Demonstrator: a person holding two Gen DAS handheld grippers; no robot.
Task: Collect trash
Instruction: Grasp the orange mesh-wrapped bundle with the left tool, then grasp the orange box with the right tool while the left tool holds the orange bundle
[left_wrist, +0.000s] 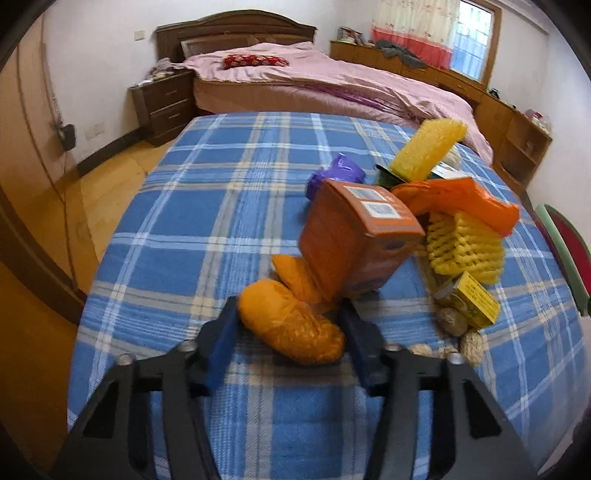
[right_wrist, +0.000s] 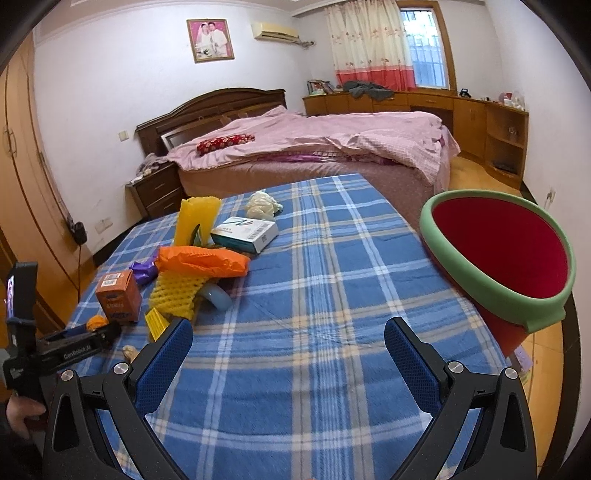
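Trash lies in a pile on the blue plaid table (left_wrist: 221, 206). My left gripper (left_wrist: 288, 325) has its fingers on both sides of an orange peel piece (left_wrist: 291, 325), touching or nearly so. An orange box (left_wrist: 354, 236) leans just behind it. Yellow foam netting (left_wrist: 461, 247), an orange bag (left_wrist: 461, 199), a purple wrapper (left_wrist: 332, 173) and a small yellow box (left_wrist: 472, 299) lie to the right. My right gripper (right_wrist: 288, 350) is open and empty above the bare cloth (right_wrist: 332, 295). The red bin with a green rim (right_wrist: 498, 251) stands at the table's right edge.
A white and teal box (right_wrist: 245, 232) and a crumpled tissue (right_wrist: 262, 205) lie farther back. Walnut shells (left_wrist: 452, 321) sit near the yellow box. A pink bed (right_wrist: 314, 147) stands behind the table, a wardrobe (right_wrist: 22, 184) to the left.
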